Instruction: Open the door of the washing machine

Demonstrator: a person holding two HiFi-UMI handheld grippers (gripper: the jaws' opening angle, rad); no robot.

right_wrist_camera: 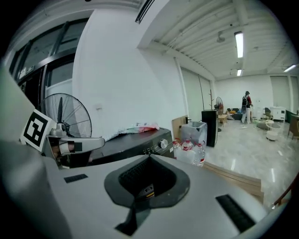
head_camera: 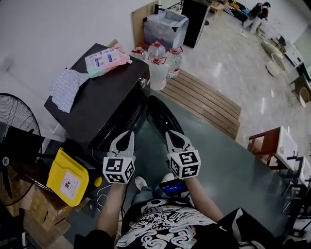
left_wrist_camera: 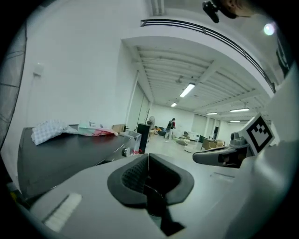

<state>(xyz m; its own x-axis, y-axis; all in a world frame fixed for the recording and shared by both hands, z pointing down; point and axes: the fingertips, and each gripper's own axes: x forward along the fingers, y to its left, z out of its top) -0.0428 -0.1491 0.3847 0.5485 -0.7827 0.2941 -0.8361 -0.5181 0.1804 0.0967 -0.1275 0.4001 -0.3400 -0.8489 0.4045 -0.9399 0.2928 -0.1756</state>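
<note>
Two grippers are hanging side by side in front of the person, the left gripper [head_camera: 129,134] and the right gripper [head_camera: 169,134], each carrying one marker cube. Both are holding their jaws pressed together with nothing between them (each gripper's own view is showing the pads meeting in a thin line).

One black washing machine [head_camera: 97,104] is standing just beyond the tips, towards the left. Its round door [head_camera: 163,119] is lying just ahead of the two grippers and between them. The door seems to be standing swung out from the front, though the steep angle is making that hard to judge. Neither gripper is touching it.

Two things are lying on the machine's top: one checked cloth [head_camera: 65,87] and one pink-and-teal packet [head_camera: 107,59]. Behind its far corner four red-capped water bottles [head_camera: 158,73] are standing bunched together, one of them half hidden by the machine. One slatted wooden platform [head_camera: 204,99] is stretching away beside them. One fan [head_camera: 17,126] is being cut off by the left edge, and one yellow case [head_camera: 68,180] is sitting below it.

In the right gripper view the gripper's body is covering the door, leaving only the control panel with one knob [right_wrist_camera: 163,143]. One far-off person [head_camera: 257,10] is too small to make out.
</note>
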